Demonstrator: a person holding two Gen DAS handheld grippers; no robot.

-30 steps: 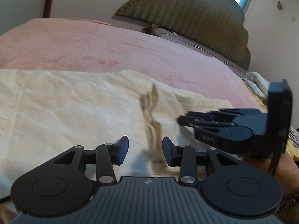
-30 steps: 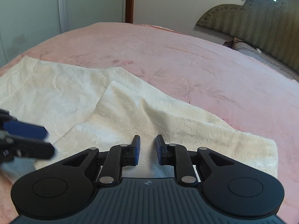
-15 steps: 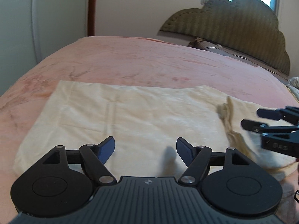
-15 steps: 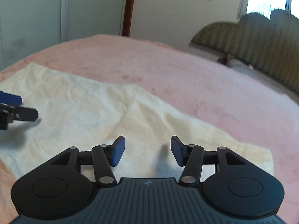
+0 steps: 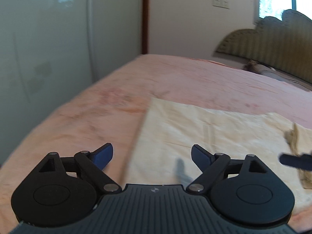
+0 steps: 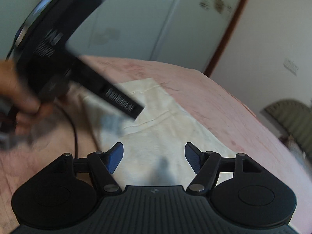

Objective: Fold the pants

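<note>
The left gripper point(image 5: 152, 155) is held with its jaws spread wide and nothing between them, above the left edge of the cream pants point(image 5: 204, 132). The right gripper point(image 6: 154, 156) is likewise spread and empty, poised over the same cloth. The pants are laid flat on the pink bedspread point(image 5: 87, 120). In the right wrist view the other gripper appears only as a blurred dark shape, seemingly gripped by a hand point(image 6: 17, 97)

Cream-colored pants point(image 5: 210, 136) lie flat and smoothed out on the pink bed point(image 5: 97, 120), one straight edge near the bed's left side, some bunched fabric at the right.
</note>
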